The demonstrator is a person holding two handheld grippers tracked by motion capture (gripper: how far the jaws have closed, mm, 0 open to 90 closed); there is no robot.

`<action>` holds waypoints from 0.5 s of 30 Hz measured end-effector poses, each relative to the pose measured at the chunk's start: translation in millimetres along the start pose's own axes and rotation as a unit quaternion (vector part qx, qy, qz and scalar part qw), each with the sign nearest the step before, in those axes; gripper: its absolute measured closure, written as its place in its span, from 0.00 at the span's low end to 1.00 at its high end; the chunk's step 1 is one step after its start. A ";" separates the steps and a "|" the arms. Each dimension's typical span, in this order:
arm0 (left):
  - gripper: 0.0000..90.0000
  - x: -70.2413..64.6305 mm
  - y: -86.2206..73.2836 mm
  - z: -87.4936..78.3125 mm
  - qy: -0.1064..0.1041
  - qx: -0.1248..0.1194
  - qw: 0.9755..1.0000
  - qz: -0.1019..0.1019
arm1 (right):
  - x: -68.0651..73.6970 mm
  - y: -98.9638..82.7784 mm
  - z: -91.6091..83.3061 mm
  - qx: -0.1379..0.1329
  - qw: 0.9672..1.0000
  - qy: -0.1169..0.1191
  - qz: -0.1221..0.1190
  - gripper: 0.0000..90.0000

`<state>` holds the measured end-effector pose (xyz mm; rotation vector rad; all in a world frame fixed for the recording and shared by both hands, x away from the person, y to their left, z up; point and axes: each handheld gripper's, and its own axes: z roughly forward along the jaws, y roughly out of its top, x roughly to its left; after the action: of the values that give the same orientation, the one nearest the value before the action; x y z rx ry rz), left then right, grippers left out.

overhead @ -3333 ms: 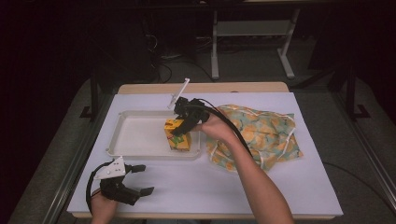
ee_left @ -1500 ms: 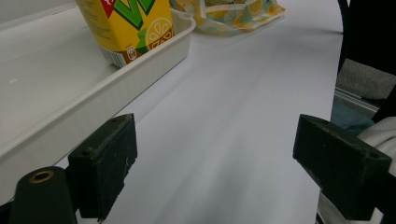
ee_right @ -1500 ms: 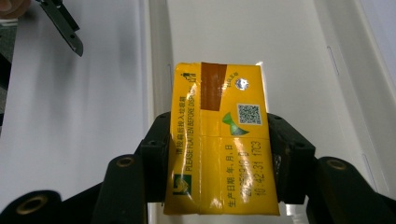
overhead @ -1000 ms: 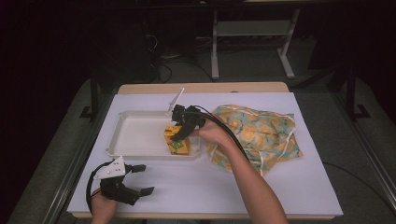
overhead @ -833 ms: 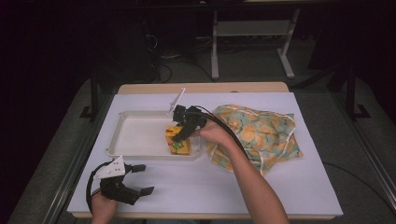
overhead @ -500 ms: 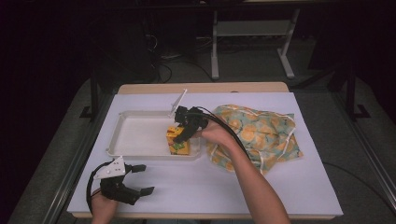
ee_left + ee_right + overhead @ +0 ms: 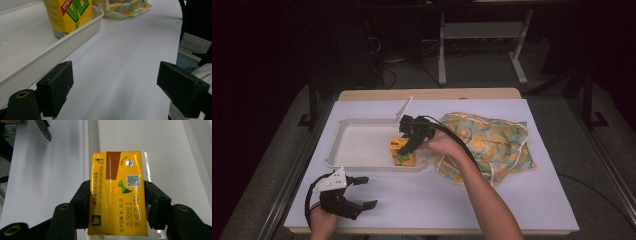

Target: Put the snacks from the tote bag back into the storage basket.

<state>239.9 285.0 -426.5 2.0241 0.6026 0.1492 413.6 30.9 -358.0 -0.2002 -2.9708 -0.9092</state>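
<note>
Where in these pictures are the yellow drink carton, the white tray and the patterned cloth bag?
Yellow drink carton (image 7: 117, 192): right gripper view, middle of its top face.
White tray (image 7: 362, 165): high view, its near rim.
Patterned cloth bag (image 7: 489, 142): high view, middle of the fabric.

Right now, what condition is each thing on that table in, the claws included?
Drink carton: upright in the tray's near right corner, foil straw hole unpierced.
Tray: on the table, hinged lid standing open at the back.
Patterned cloth bag: crumpled flat, right of the tray.
Right claw: jaws either side of the carton, just been opening.
Left claw: open, nothing between the jaws.
</note>
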 end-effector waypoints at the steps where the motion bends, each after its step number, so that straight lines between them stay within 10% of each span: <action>1: 0.15 -0.1 0.0 0.0 0.000 0.000 1.000 0.000 | 0.4 0.2 0.2 0.000 1.000 0.000 0.000 0.51; 15: 0.15 -0.3 0.1 0.4 0.000 0.001 1.000 0.000 | 5.3 1.8 -0.1 0.002 1.000 0.001 -0.001 0.47</action>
<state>239.7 284.5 -426.6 2.0264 0.6031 0.1494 408.6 33.0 -356.7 -0.1956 -2.9714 -0.9037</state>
